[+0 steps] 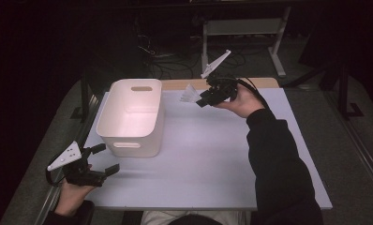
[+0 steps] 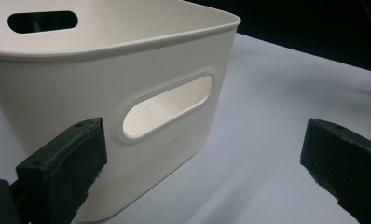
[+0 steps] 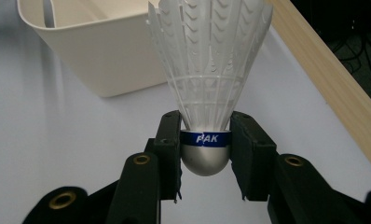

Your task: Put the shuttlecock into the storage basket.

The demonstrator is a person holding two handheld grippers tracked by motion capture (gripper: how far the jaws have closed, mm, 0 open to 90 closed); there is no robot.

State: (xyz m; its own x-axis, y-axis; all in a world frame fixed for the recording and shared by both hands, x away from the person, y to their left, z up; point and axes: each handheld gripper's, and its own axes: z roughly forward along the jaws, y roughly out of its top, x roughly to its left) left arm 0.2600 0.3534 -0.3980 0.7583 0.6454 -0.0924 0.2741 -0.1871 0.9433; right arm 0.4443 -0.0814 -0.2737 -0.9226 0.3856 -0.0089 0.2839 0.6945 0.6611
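A white plastic shuttlecock [image 3: 207,70] with a silver cork and a blue band sits between the jaws of my right gripper [image 3: 205,140], which is shut on its base. In the high view the right gripper [image 1: 199,101] is held above the far middle of the table, the shuttlecock [image 1: 189,93] pointing left toward a cream bin [image 1: 133,117]. My left gripper [image 1: 105,159] rests at the near left edge, open and empty, its jaws aimed at the bin's near wall with its handle slot [image 2: 167,105].
The bin [image 3: 95,46] stands on the left half of a pale table top [image 1: 208,154]. A wooden strip [image 3: 333,79] runs along the table's far edge. Beyond it are a metal frame and cables on a dark floor.
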